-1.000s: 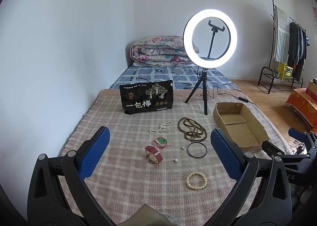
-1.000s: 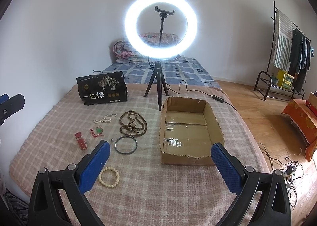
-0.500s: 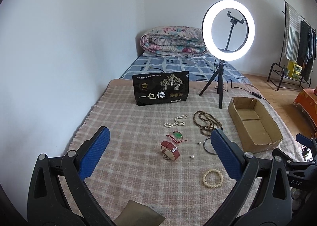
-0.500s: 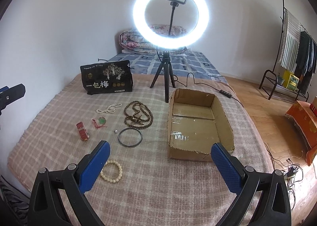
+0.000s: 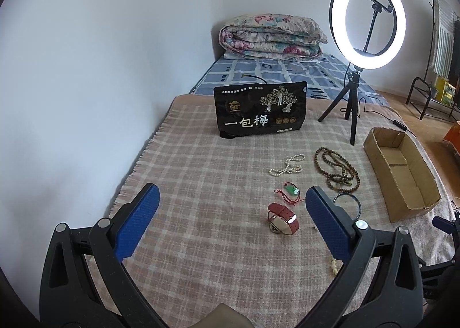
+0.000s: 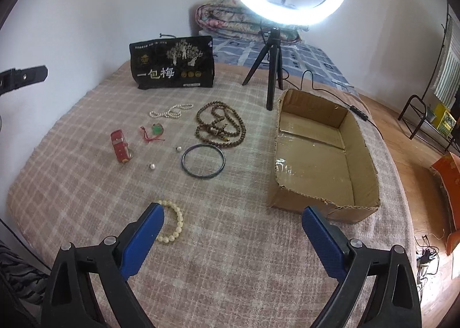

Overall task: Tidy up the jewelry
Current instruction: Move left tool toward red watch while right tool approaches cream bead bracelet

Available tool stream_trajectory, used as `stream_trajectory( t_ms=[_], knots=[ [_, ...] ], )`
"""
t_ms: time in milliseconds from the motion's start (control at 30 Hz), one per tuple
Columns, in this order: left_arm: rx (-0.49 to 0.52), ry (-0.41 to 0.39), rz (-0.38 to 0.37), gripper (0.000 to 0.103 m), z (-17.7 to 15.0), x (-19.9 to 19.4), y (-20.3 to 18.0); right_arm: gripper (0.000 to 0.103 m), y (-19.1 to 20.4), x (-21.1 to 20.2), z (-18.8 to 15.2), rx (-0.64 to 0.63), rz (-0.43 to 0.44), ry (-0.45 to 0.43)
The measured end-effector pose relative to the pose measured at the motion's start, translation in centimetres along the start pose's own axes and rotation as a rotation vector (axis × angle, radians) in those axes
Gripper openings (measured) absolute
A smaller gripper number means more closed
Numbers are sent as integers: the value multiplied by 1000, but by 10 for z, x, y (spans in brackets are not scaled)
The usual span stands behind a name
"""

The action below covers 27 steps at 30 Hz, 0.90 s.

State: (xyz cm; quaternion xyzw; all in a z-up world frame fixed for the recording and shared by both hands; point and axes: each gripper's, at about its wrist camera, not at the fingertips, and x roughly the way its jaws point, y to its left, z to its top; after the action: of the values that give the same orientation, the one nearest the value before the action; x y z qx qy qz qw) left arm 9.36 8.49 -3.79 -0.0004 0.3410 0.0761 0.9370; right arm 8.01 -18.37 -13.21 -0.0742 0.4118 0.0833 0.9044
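Note:
Jewelry lies on a checked blanket (image 6: 230, 241): a red watch (image 5: 281, 218) (image 6: 121, 145), a green pendant on red cord (image 5: 291, 191) (image 6: 155, 130), a pearl strand (image 5: 287, 165) (image 6: 170, 111), brown prayer beads (image 5: 339, 170) (image 6: 220, 124), a dark bangle (image 6: 203, 160), a cream bead bracelet (image 6: 172, 224) and two loose pearls (image 6: 152, 167). An open cardboard box (image 6: 322, 152) (image 5: 401, 171) stands to the right. My left gripper (image 5: 231, 221) is open and empty, just left of the watch. My right gripper (image 6: 233, 236) is open and empty, its left finger beside the cream bracelet.
A black snack bag (image 5: 260, 109) (image 6: 172, 62) stands at the back of the blanket. A ring light on a tripod (image 5: 365, 26) (image 6: 276, 55) stands behind the box with its cable trailing right. A folded quilt (image 5: 270, 37) lies beyond. A clothes rack (image 6: 442, 75) is far right.
Both grippers have moved forward and lower toward the blanket. The left view has swung left, and the watch now sits near its right finger. The right gripper has neared the cream bracelet.

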Motion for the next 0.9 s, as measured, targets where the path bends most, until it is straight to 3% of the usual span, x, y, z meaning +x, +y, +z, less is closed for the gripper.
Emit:
stream_trajectory(
  t_ms=[233,600,900],
  knots=[
    [22,31,-3,103,3,14,-7,90,12,30,-6,-59,32,86],
    [58,78,-31,102,7,38,-29,82,12,67,-10,-20,120,201],
    [20,216,-138,102,5,73,-43,76,8,86,-14,-5,144,262]
  ],
)
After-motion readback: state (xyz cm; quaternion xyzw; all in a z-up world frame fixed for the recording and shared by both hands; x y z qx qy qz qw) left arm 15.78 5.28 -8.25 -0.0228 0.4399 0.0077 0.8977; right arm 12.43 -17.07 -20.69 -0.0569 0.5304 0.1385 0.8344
